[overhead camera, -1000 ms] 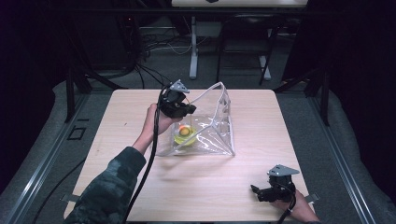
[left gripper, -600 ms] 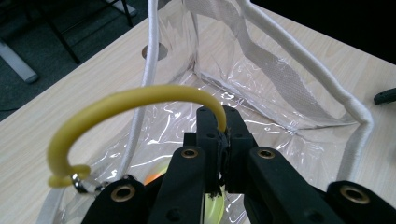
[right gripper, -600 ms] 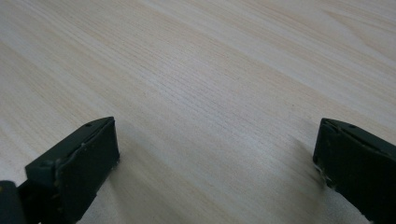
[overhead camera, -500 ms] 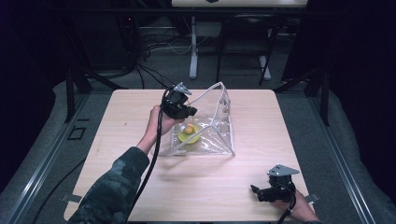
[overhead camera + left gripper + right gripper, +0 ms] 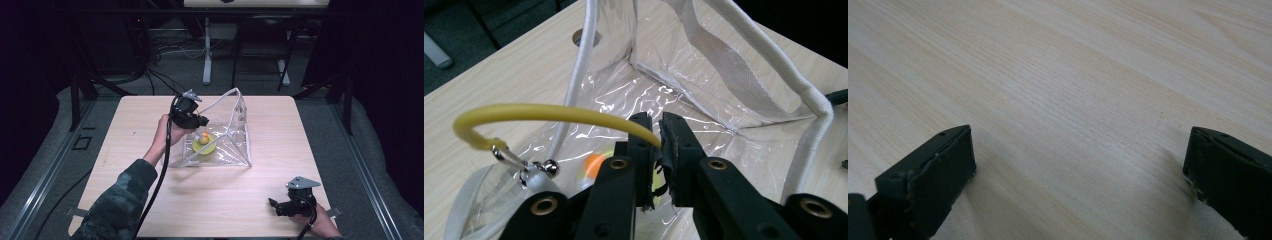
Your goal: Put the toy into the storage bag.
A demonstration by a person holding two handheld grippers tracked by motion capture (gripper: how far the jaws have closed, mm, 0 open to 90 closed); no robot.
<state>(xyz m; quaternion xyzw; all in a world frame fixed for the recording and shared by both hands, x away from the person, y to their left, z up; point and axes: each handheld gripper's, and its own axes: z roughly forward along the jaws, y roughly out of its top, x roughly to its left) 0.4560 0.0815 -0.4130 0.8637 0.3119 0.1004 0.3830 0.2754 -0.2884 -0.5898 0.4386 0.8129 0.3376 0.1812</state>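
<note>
Yellow rubbery cord loop (image 5: 549, 112) with a metal clasp is still pinched in the left tool (image 5: 660, 131), whose jaws have just been easing apart over the clear plastic bag (image 5: 225, 135) at frame centre, suggesting release, while the right tool (image 5: 280, 206) rests wide on the wooden worktop (image 5: 250, 200).

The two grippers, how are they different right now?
The left gripper has its jaws nearly together, pinching a yellow loop above the clear bag; they have just been easing open. The right gripper has jaws wide apart with nothing between them, low over the bare table. Both have black jaws.
</note>
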